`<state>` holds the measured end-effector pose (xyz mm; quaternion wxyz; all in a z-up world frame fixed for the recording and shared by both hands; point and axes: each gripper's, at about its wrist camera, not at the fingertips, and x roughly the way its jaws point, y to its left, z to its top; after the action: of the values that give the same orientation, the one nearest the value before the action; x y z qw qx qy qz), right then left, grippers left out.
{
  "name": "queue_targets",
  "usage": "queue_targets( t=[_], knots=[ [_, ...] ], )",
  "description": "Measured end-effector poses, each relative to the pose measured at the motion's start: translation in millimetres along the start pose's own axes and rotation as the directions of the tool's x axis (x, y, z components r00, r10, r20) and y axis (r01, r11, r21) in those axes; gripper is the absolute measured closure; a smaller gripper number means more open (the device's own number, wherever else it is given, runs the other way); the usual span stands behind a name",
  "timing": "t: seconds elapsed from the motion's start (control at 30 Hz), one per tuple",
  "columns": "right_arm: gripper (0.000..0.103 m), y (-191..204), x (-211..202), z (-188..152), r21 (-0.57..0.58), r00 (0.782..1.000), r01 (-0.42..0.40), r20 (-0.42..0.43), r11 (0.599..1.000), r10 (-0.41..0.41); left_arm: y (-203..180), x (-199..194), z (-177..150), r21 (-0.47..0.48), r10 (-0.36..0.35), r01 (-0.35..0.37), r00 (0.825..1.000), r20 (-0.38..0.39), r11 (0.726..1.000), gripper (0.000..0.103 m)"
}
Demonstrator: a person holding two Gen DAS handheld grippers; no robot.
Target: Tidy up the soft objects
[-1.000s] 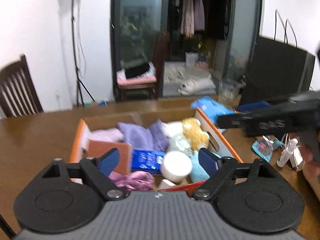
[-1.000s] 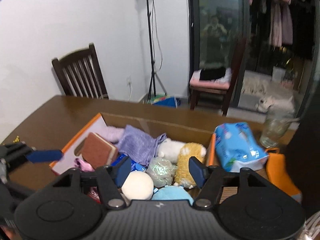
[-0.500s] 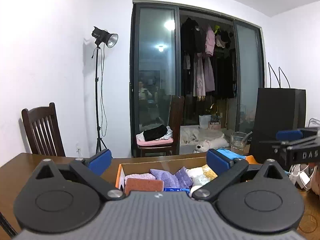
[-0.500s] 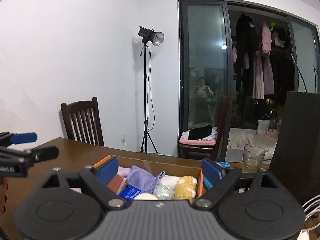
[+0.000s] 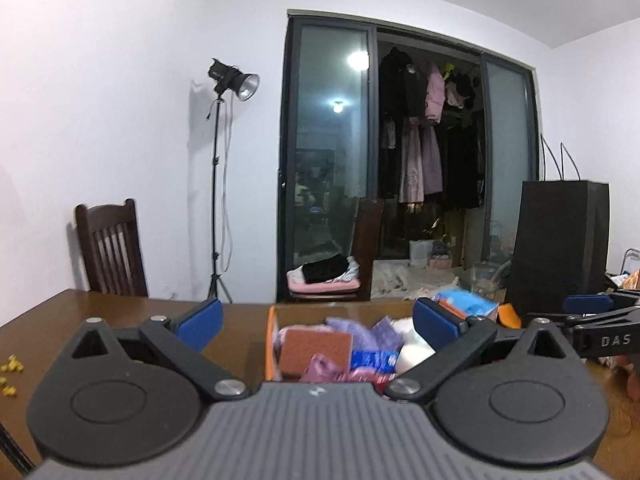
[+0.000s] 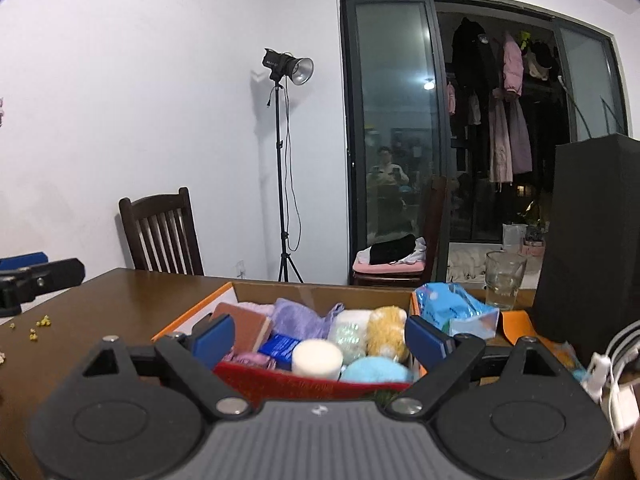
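An orange-rimmed cardboard box (image 6: 320, 292) sits on the brown table, filled with soft things: a rust-brown sponge (image 6: 244, 326), a purple cloth (image 6: 298, 318), a white round pad (image 6: 317, 358), a yellow plush (image 6: 386, 330) and a light blue plush (image 6: 374, 370). The box also shows in the left wrist view (image 5: 270, 344). My right gripper (image 6: 320, 334) is open and empty just before the box. My left gripper (image 5: 318, 320) is open and empty, near the box's left end.
A blue tissue pack (image 6: 454, 312), a glass (image 6: 504, 280) and a tall black bag (image 6: 592, 240) stand right of the box. White cables (image 6: 616, 384) lie at far right. Yellow crumbs (image 6: 38, 326) dot the table's left. A dark chair (image 6: 160, 232) stands behind.
Both grippers have pulled back and tilted up from over the box, so the views now show the room. The left gripper has shifted left. Both stay open.
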<state>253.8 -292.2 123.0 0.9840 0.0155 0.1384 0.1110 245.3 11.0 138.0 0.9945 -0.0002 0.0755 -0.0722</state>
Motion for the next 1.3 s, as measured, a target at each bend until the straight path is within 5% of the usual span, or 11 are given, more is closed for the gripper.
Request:
queue_targets(
  t=[0.33, 0.5, 0.6, 0.77, 0.87, 1.03, 1.3],
  knots=[
    [0.009, 26, -85, -71, 0.020, 0.998, 0.030, -0.054, 0.999, -0.029, 4, -109, -58, 0.034, 0.030, -0.030, 0.999, 0.017, 0.999, 0.000],
    [0.007, 45, -146, -114, 0.035, 0.997, 0.018, -0.073, 0.999, -0.016, 3, -172, -104, -0.035, 0.053, -0.054, 0.998, -0.037, 0.998, 0.000],
    [0.007, 62, -178, -141, 0.010, 0.996, 0.026, -0.086, 1.000, -0.025, -3, -202, -129, 0.034, 0.072, -0.070, 0.996, -0.052, 0.997, 0.000],
    [0.007, 85, -216, -171, 0.030, 0.997, -0.009, -0.074, 1.000, 0.011, 4, -216, -133, -0.002, 0.057, -0.058, 0.994, -0.095, 0.998, 0.000],
    [0.007, 89, -216, -169, -0.038, 0.997, -0.008, -0.079, 0.999, 0.005, 4, -219, -127, 0.003, 0.064, -0.064, 0.996, -0.060, 0.998, 0.000],
    [0.006, 83, -218, -166, 0.046, 0.998, 0.021, -0.057, 0.999, -0.018, 7, -219, -125, -0.010, 0.053, -0.054, 0.997, -0.063, 0.999, 0.000],
    [0.006, 88, -214, -167, 0.025, 0.998, 0.026, -0.061, 0.999, -0.024, 8, -217, -123, -0.013, 0.049, -0.050, 0.997, -0.063, 0.999, 0.000]
  ],
)
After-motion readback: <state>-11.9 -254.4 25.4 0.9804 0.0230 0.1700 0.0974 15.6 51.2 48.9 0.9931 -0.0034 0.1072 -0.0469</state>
